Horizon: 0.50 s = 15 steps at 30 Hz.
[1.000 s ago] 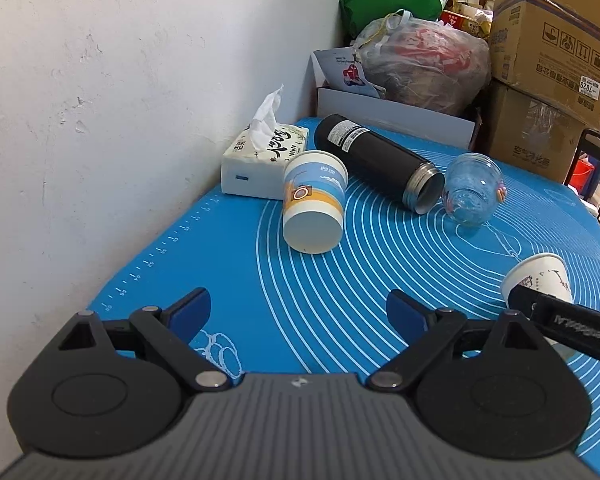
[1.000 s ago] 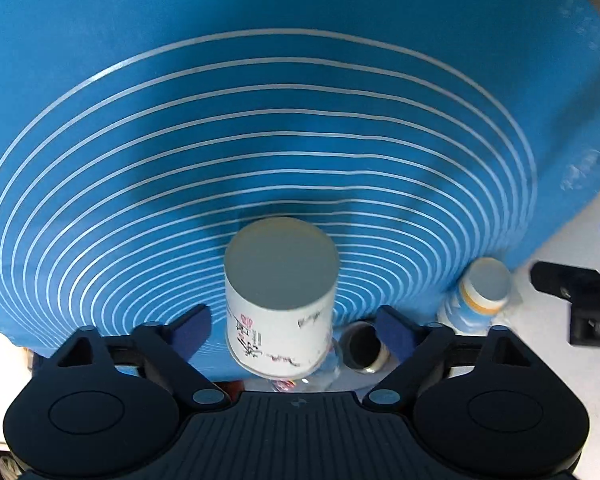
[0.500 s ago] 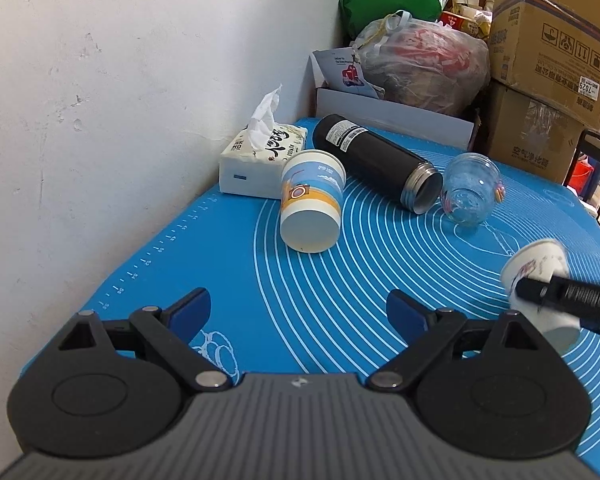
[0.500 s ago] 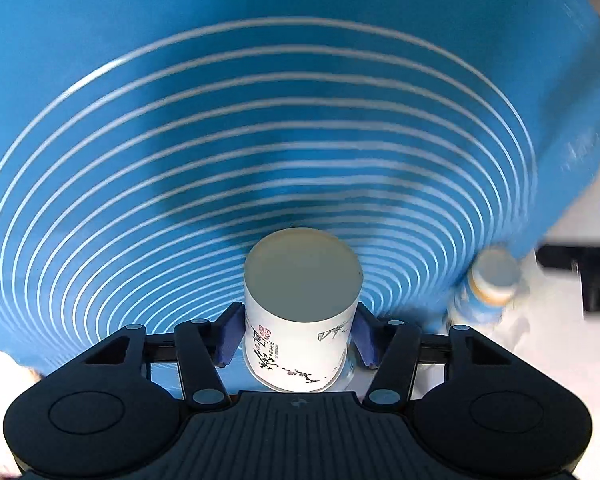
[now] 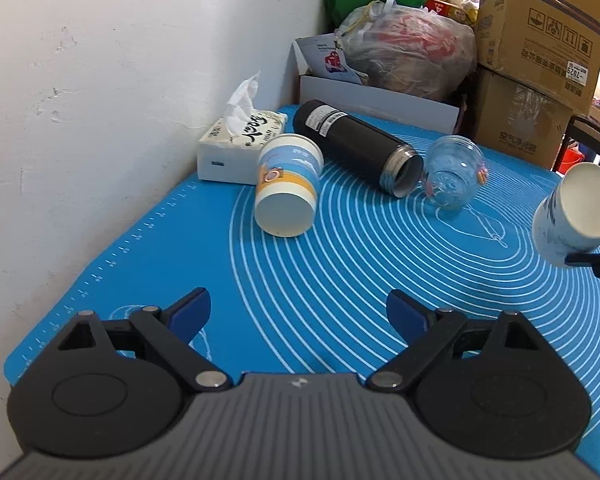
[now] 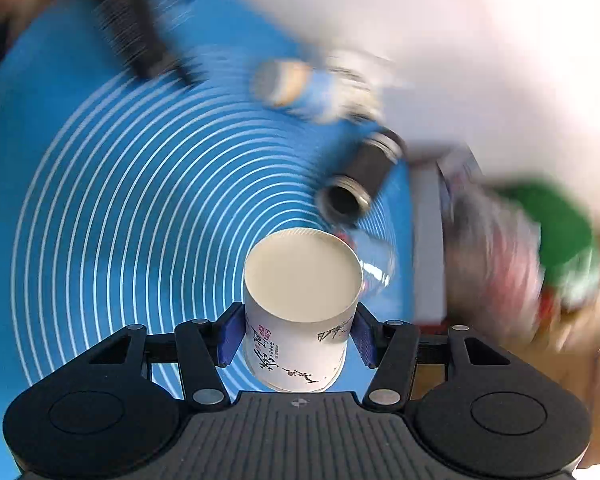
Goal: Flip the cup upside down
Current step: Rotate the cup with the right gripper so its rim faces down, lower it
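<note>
Cup axis was the key: white paper cup (image 6: 300, 308) sat clamped between the right gripper (image 6: 298, 340) pads, lifted off the blue mat (image 6: 120, 200), base facing forward along the fingers, tilted in left view (image 5: 572, 216). Left gripper (image 5: 298, 314) was wide, empty, well apart.

The right gripper (image 6: 296, 338) has its two blue fingers (image 6: 229, 334) pressed tight on something, one on each side. It is up in the air and tipped over. The left gripper (image 5: 298, 316) hangs low, pointing forward. Its blue fingers (image 5: 190, 312) are spread wide apart and hold nothing.
</note>
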Available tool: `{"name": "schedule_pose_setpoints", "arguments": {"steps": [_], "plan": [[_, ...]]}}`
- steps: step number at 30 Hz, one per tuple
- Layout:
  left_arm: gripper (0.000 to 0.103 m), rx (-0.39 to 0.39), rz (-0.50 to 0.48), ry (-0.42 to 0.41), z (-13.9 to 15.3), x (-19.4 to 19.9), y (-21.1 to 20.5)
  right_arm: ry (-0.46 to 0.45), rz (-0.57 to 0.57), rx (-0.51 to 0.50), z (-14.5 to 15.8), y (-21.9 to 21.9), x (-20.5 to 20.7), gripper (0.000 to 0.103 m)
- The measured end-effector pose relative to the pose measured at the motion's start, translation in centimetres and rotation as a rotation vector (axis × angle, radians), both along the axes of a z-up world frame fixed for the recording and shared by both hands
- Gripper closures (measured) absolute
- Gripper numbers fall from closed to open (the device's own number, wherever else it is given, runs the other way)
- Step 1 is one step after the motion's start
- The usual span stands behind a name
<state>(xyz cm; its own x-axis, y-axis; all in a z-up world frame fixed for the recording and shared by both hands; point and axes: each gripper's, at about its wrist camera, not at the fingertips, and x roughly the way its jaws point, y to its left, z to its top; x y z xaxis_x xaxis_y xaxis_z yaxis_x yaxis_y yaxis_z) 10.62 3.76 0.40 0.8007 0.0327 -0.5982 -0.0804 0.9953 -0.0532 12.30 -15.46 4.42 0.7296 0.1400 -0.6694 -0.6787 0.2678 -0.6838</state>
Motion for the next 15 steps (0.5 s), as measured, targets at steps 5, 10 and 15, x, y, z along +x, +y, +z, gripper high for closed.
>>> {"name": "schedule_pose_setpoints", "arguments": {"steps": [5, 10, 15], "plan": [[0.009, 0.006, -0.011, -0.003, -0.1, -0.2, -0.5, 0.103, -0.2, 0.403, -0.5, -4.0, 1.1, 0.05], [0.009, -0.002, -0.015, -0.014, -0.1, -0.2, -0.9, 0.177, -0.401, 0.668, -2.7, -6.6, 2.9, 0.05], [0.009, 0.019, -0.026, -0.01, -0.3, 0.1, -1.9, 0.184, -0.528, 0.784, -4.5, -7.8, 4.3, 0.049]]}}
